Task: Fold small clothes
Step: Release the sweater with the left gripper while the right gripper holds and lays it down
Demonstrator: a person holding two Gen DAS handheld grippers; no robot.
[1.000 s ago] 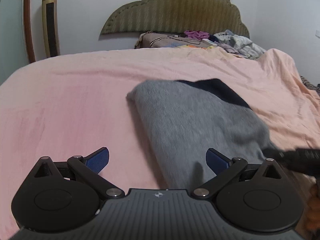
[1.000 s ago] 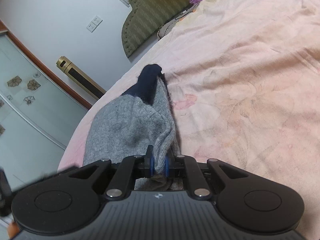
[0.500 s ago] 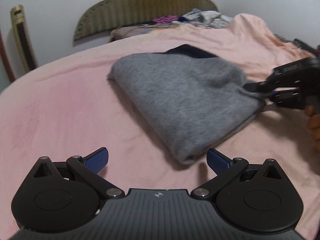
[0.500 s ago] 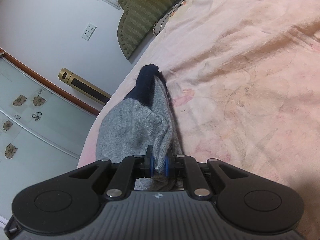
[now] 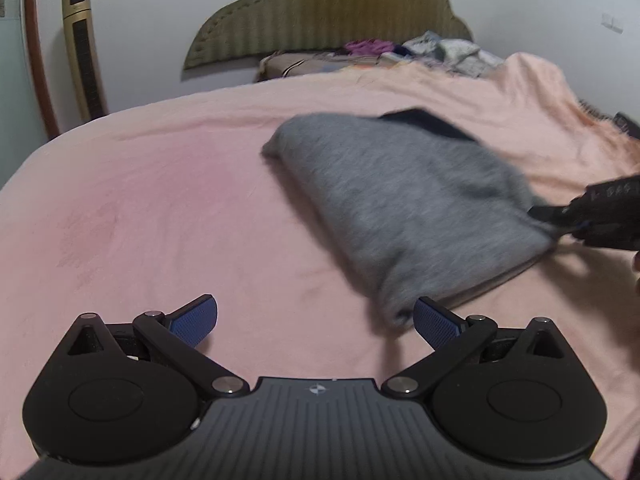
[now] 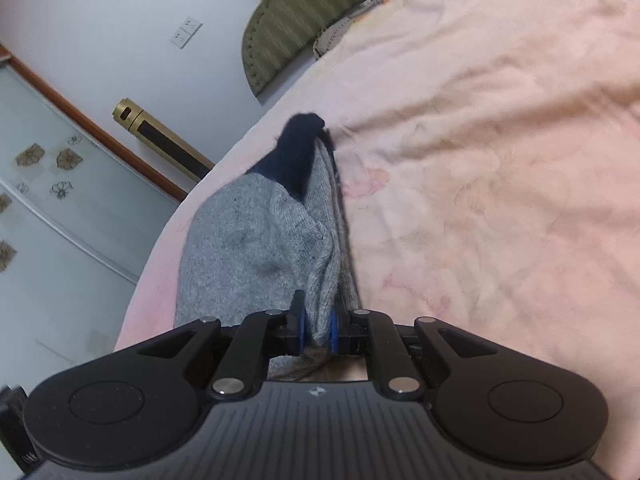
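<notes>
R gripper [image 6: 317,326] clamped on edge of grey garment [image 5: 404,204]; L gripper [image 5: 316,322] spread wide, empty, garment corner just beside R pad; on pink bedspread [image 5: 160,208]

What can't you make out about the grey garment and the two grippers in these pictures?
- Grey garment, left wrist view: motion blur hides its seams and what kind of garment it is.
- Right gripper, left wrist view: cut off by the picture's right edge; its grip point is blurred.
- Garment's pinched edge, right wrist view: the fingers cover it.
- Left gripper: out of the right wrist view.
</notes>
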